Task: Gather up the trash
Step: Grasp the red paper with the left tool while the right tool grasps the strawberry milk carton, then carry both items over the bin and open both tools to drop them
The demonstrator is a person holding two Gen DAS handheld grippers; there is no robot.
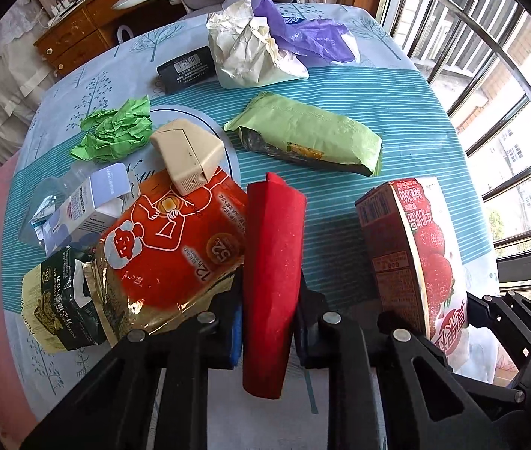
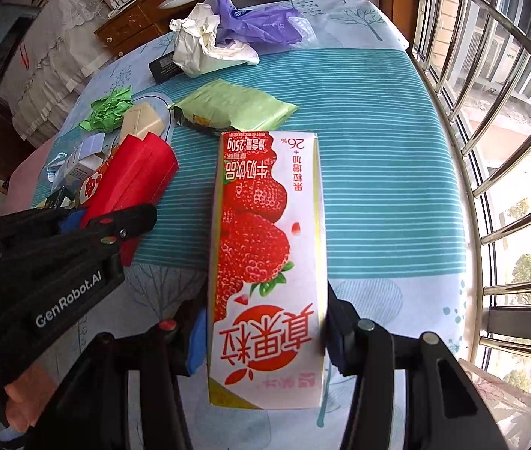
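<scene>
A red folded packet [image 1: 273, 281] stands tilted between the fingers of my left gripper [image 1: 270, 311], which is shut on its lower half. The right wrist view shows the same red packet [image 2: 134, 172] with the left gripper [image 2: 89, 225] clamped on it, low at the left. My right gripper [image 2: 265, 341] is shut on a strawberry milk carton [image 2: 265, 247], held upright above the table, pads on its two narrow sides. The carton [image 1: 415, 255] appears just right of the red packet in the left wrist view.
On the blue patterned tablecloth [image 1: 396, 86] lie an orange heat-pack pouch [image 1: 175, 240], a gold snack bag [image 1: 62, 307], a beige box [image 1: 186, 153], crumpled green paper [image 1: 115, 133], a green wrapper [image 1: 306, 138], crumpled white paper [image 1: 246, 52], a purple bag [image 1: 303, 30] and a black box [image 1: 184, 69]. A barred window [image 1: 490, 56] runs along the right.
</scene>
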